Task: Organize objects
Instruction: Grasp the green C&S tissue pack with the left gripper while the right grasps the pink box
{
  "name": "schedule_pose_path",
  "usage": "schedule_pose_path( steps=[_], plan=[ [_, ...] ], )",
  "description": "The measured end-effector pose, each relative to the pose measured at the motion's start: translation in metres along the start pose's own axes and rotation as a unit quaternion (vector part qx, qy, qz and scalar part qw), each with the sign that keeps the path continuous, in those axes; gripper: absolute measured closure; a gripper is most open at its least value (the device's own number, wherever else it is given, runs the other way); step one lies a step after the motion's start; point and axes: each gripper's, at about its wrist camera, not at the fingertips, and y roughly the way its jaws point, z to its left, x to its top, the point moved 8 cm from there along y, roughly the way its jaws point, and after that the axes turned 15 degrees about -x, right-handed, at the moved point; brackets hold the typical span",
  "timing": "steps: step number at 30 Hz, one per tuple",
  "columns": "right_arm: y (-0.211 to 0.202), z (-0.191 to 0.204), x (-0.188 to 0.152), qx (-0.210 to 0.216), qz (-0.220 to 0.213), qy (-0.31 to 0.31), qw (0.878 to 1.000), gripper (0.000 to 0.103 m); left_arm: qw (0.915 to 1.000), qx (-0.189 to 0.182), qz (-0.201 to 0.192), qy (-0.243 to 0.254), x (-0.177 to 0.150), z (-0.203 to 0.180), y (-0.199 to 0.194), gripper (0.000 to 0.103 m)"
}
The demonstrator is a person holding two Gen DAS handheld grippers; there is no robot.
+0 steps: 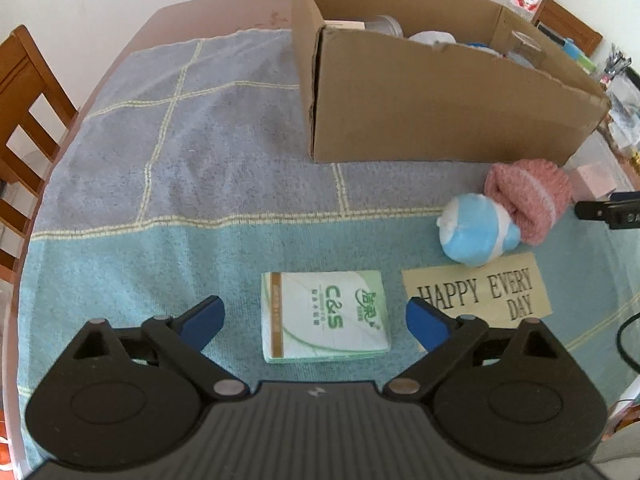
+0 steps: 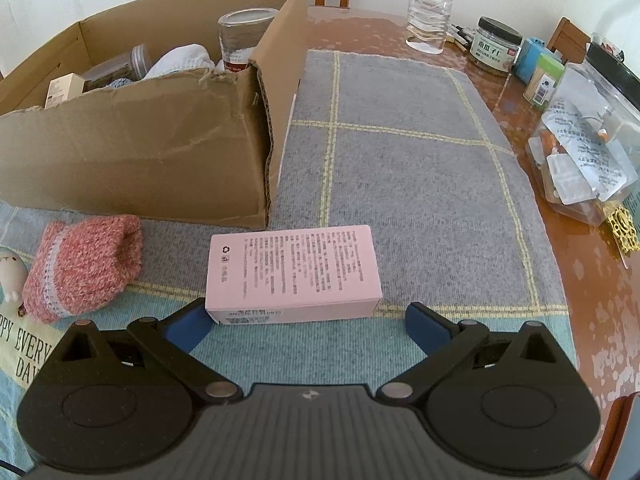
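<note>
A green-and-white tissue pack (image 1: pixel 324 316) lies flat on the blue towel (image 1: pixel 160 240). My left gripper (image 1: pixel 314 312) is open around it, with a gap on each side. A pink carton (image 2: pixel 292 268) lies just ahead of my right gripper (image 2: pixel 307 312), which is open too; its left fingertip (image 2: pixel 192 320) sits by the carton's near left corner. A rolled pink sock (image 1: pixel 528 200) (image 2: pixel 80 264) and a blue-and-white sock ball (image 1: pixel 476 232) rest in front of the cardboard box (image 1: pixel 440 108) (image 2: pixel 140 152). The box holds jars, a small carton and cloth.
A "HAPPY EVERY DAY" patch (image 1: pixel 476 292) sits on the towel right of the tissue pack. Past the towel's right edge stand a water bottle (image 2: pixel 430 4), a jar (image 2: pixel 496 46) and a clear plastic tub (image 2: pixel 588 144). Wooden chairs (image 1: pixel 24 112) ring the table.
</note>
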Motion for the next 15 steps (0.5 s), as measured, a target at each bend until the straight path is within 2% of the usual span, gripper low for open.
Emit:
schedule_pose_path(
  steps=[3, 11, 15],
  plan=[
    [-0.0009, 0.0001, -0.0016, 0.003, -0.004, -0.004, 1.0, 0.0, 1.0, 0.005, 0.002, 0.003, -0.0029, -0.0004, 0.0044, 0.015],
    [-0.0007, 0.0015, -0.0001, 0.004, -0.006, -0.006, 1.0, 0.0, 0.9995, 0.031, -0.002, 0.001, 0.0013, -0.0035, 0.0108, 0.017],
    [0.001, 0.0032, 0.0045, 0.009, -0.003, -0.015, 1.0, 0.0, 0.9995, 0.033, -0.003, 0.001, 0.001, -0.0062, 0.0102, 0.022]
  ],
)
